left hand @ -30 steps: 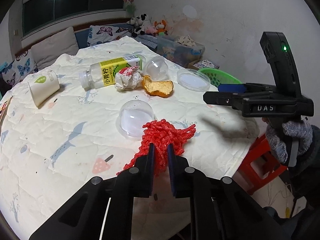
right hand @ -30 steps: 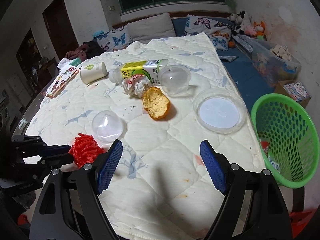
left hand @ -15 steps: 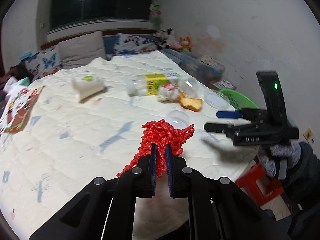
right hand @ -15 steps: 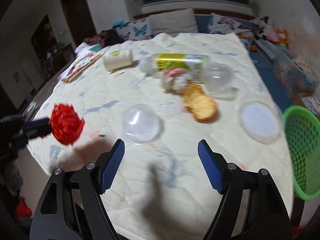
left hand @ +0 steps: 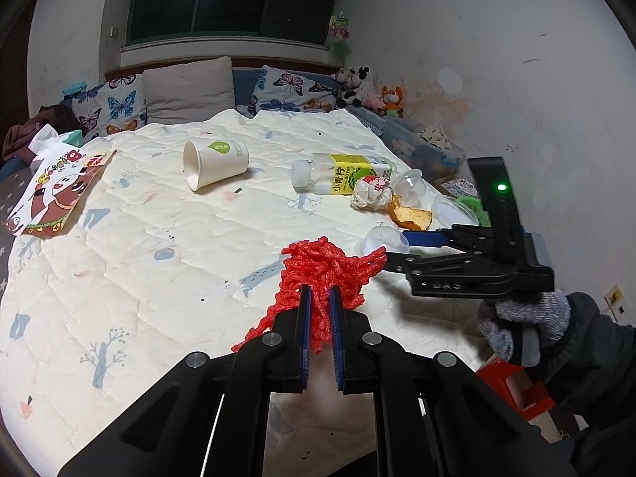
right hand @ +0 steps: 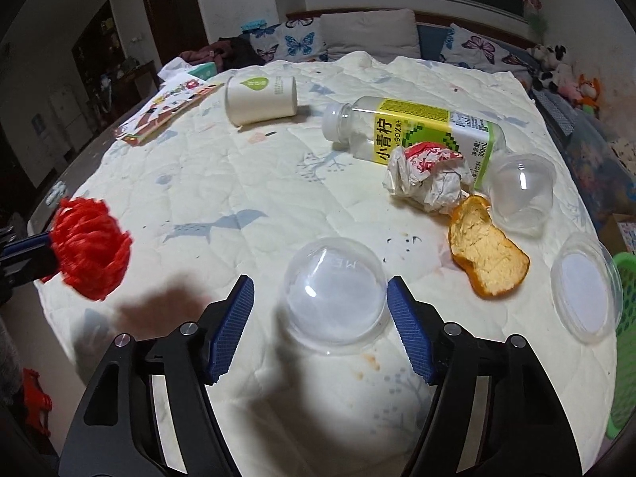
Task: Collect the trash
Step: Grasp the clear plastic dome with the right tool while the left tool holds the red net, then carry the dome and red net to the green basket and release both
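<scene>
My left gripper [left hand: 318, 298] is shut on a red foam net [left hand: 324, 268] and holds it above the quilted table's near edge; the net also shows at the left of the right wrist view [right hand: 89, 252]. My right gripper [right hand: 320, 302] is open, its blue pads on either side of a clear plastic dome lid [right hand: 336, 292] lying on the table. Behind it lie an orange peel [right hand: 487, 256], a crumpled wrapper [right hand: 427, 181], a plastic bottle [right hand: 413, 135], a second dome [right hand: 522, 190], a flat clear lid [right hand: 584, 286] and a tipped paper cup [right hand: 260, 93].
A green basket [right hand: 624, 342] stands off the table's right edge. A picture book [right hand: 167, 107] and tissue pack [left hand: 59, 141] lie at the far left. Pillows and soft toys [left hand: 367, 89] line the back. A red stool [left hand: 516, 387] stands below the table edge.
My left gripper has lifted the red net off the table and drawn it back and left. My right gripper has moved left and forward, from open table to flank the clear dome lid.
</scene>
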The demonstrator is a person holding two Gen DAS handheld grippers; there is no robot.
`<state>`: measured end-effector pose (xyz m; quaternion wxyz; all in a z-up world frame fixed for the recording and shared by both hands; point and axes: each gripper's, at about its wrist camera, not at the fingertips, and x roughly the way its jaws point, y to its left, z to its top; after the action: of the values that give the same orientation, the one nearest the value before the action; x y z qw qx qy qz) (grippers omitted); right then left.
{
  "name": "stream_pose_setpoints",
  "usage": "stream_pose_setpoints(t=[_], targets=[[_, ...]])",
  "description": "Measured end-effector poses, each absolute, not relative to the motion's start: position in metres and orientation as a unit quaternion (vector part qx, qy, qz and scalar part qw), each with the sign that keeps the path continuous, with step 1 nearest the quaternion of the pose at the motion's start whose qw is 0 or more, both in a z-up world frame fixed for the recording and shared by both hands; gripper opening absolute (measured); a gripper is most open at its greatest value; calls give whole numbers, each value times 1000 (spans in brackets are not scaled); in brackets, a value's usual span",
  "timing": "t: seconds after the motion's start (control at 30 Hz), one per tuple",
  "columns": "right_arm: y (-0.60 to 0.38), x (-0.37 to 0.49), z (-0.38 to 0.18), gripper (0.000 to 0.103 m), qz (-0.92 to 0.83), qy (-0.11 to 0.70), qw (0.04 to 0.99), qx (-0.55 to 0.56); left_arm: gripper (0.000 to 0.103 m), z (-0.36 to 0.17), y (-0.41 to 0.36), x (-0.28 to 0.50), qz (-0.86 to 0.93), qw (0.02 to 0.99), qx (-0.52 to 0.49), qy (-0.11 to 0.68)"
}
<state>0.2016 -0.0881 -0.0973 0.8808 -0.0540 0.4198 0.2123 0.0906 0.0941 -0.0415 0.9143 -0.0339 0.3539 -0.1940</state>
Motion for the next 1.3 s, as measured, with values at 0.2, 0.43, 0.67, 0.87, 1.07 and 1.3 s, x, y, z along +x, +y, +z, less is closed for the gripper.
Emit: stream_pose_setpoints(t=[0.2,0.43,0.67,0.87,1.07,1.3], targets=[[-87,211,-106,60,202,430,878,-55,9,-43,95,91,-196,913,-37,355],[-96,206,-103,60,204,424,881,-43,9,-43,90,96,-201,911,-36,358],[-127,185,-86,59,191,409,892,-22,9,-37,72,105,-224,907,-33,356],[-175,170,-66,59,149,393,908,-3,9,-28,38,122,-258,899,-24,353],[-246,162,-50,60,77,376,923,11,9,-22,-6,144,-292,888,-13,355],[-343,163,-54,60,-12,377,925,41,9,-9,-63,167,-328,877,2,350]])
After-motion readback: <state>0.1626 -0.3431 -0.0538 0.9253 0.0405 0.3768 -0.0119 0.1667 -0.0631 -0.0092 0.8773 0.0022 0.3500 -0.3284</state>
